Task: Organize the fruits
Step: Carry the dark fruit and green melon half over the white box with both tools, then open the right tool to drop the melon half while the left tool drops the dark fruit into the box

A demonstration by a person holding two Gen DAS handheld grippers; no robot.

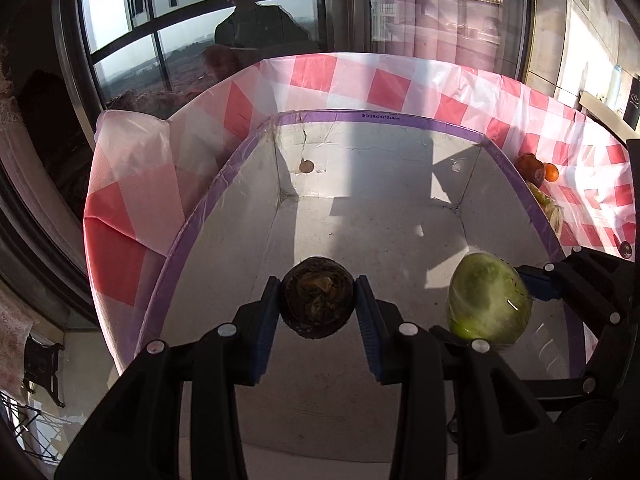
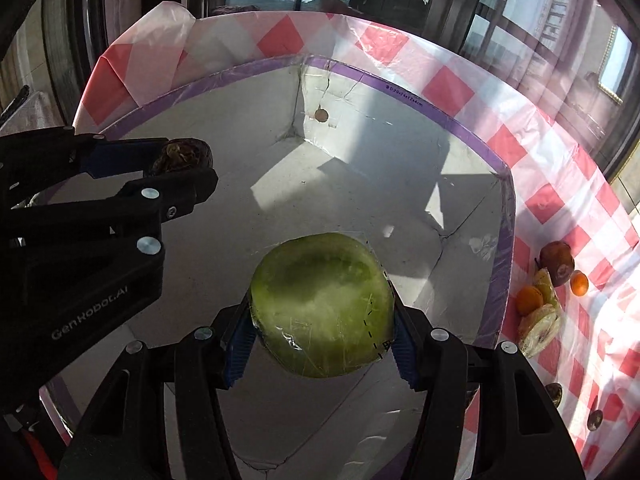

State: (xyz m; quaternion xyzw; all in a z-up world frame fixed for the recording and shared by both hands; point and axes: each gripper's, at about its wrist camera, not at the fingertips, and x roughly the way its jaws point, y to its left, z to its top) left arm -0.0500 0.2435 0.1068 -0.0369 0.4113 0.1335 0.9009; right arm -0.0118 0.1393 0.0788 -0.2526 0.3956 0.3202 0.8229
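My left gripper [image 1: 318, 300] is shut on a dark brown round fruit [image 1: 318, 298] and holds it over the inside of a white box with a purple rim [image 1: 384, 117]. It also shows in the right wrist view [image 2: 182, 164], at the left. My right gripper [image 2: 322, 320] is shut on a green plastic-wrapped melon piece [image 2: 322, 304], also above the box floor. The melon piece shows in the left wrist view [image 1: 490, 300], to the right of the brown fruit.
The box sits on a red-and-white checked tablecloth [image 2: 560, 200]. To the right of the box lie a brown fruit [image 2: 557, 263], small oranges [image 2: 529, 299] and wrapped fruit slices [image 2: 540, 328]. Windows stand behind the table.
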